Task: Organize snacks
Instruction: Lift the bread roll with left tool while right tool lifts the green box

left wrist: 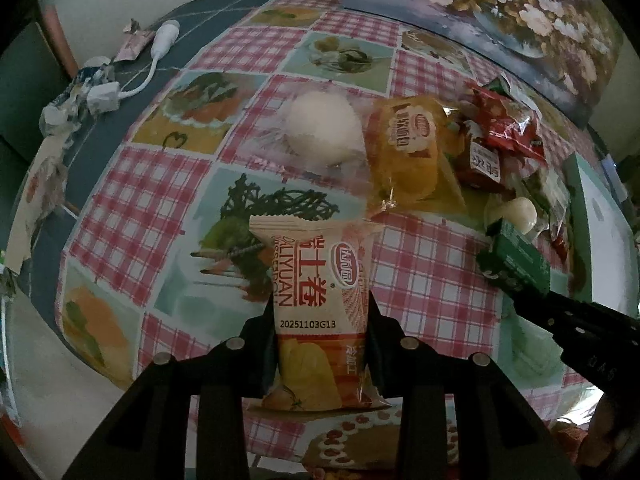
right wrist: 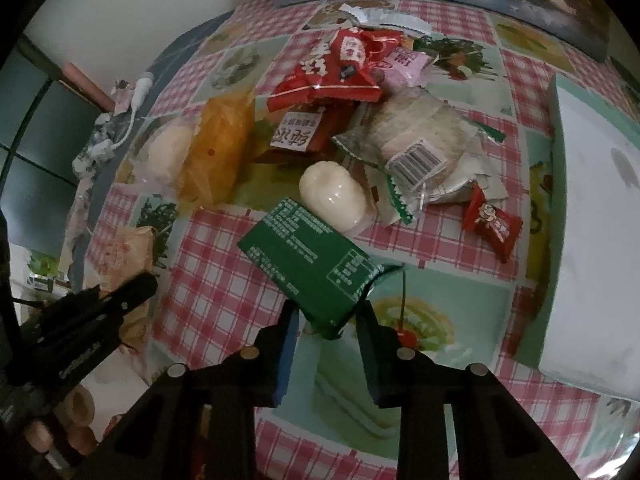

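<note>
- Above the checked worktop (left wrist: 420,264), the left gripper (left wrist: 322,320) holds a cream Swiss-roll packet (left wrist: 320,300) between its fingers, lifted clear of the pile, probably for sorting.
- Beside the snack pile (right wrist: 360,120), the right gripper (right wrist: 326,320) pinches a green packet (right wrist: 308,268) by its end, so it hangs tilted.
- Nearby, at the right, a white tray (right wrist: 592,220) waits, likely the destination.

Right gripper (right wrist: 326,330) clamping green packet (right wrist: 308,270), snack pile (right wrist: 360,120) beyond
</note>
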